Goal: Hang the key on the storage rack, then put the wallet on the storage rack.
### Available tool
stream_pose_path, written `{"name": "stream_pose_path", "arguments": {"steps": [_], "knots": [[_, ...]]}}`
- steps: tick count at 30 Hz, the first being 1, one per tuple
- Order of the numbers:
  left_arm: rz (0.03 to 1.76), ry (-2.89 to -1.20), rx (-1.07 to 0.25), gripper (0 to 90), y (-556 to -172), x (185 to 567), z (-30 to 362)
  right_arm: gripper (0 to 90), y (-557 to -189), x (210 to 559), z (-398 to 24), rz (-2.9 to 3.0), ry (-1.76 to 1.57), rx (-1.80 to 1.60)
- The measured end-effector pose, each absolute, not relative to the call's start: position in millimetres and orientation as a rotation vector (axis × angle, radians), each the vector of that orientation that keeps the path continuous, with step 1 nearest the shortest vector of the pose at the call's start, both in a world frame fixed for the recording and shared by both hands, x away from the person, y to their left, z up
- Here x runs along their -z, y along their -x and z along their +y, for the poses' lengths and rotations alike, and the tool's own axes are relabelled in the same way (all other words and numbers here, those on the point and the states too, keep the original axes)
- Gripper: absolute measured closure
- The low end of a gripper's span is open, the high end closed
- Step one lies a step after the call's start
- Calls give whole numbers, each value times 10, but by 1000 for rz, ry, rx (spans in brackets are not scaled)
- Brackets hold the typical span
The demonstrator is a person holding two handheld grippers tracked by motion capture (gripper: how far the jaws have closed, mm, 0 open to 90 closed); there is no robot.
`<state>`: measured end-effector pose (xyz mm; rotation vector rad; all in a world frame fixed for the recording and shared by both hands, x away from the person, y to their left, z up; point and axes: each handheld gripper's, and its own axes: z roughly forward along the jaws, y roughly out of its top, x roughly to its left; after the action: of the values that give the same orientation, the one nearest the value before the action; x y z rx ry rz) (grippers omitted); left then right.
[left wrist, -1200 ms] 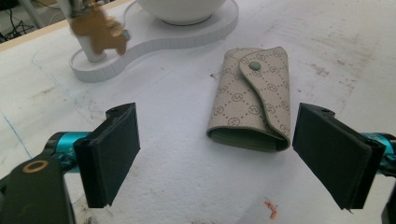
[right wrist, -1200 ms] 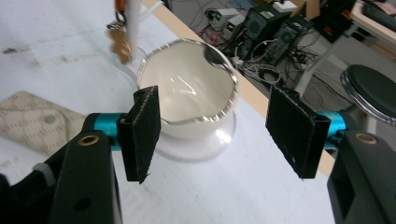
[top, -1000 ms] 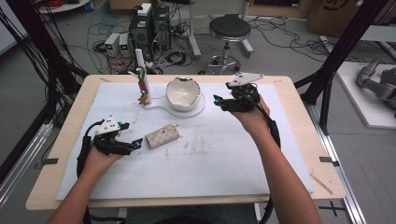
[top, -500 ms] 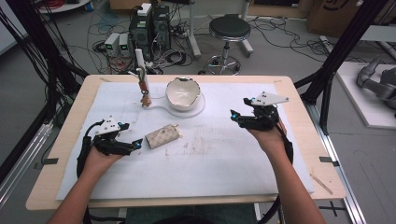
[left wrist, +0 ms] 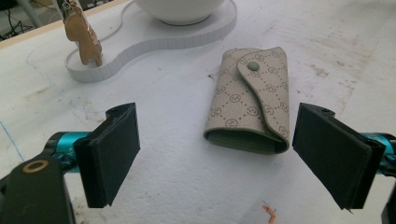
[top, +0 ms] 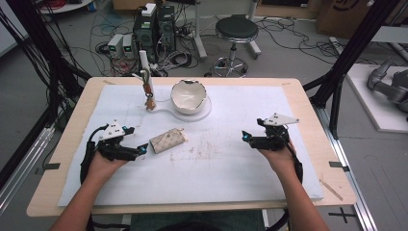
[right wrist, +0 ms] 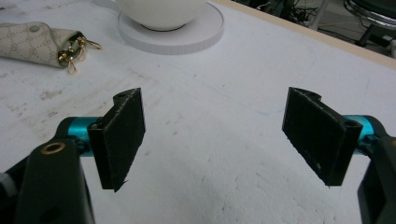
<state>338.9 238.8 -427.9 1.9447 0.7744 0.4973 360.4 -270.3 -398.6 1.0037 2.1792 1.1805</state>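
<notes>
Two tools are resting low over the white-covered worktop (top: pixel 288 96), both with jaws apart and gripping nothing; the right tool's (right wrist: pixel 212 135) jaws have just been widening over bare cover. The folded key pouch (left wrist: pixel 252 100) is lying flat just ahead of the left tool (left wrist: pixel 217 149), between its pads but touching neither, snap flap up, gold clips trailing toward the white bowl (top: pixel 189 95). To take it cleanly, the left tool is probably best sliding forward, straddling the thick folded end, then pinching squarely without snagging the clips.
</notes>
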Motion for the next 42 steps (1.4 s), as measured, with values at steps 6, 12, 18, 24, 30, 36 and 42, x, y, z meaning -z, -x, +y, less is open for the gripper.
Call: {"name": "stream_pose_path", "arguments": {"steps": [6,12,18,24,30,36,42], "knots": [[766,-1957,-496,149,-3385,4278,2369,208,-3628,4058,-2740,2190,-1041,-1158],[759,-1958,-494,149,-3379,4277,2345,208,-3624,4065,-2708,2201,-1025,-1136],[755,-1962,-494,149,-3372,4277,2347,208,-3627,4066,-2708,2200,-1024,-1127],[749,-1962,-489,149,-3383,4274,2318,208,-3627,4070,-2700,2203,-1029,-1118],[741,-1965,-486,149,-3390,4273,2267,208,-3636,4080,-2699,2213,-1032,-1110],[745,-1964,-483,147,-3409,4284,2212,208,-3634,4078,-2706,2219,-1030,-1108],[745,-1978,-456,147,-3481,4321,2107,208,-3637,4085,-2698,2231,-1040,-1098]]}}
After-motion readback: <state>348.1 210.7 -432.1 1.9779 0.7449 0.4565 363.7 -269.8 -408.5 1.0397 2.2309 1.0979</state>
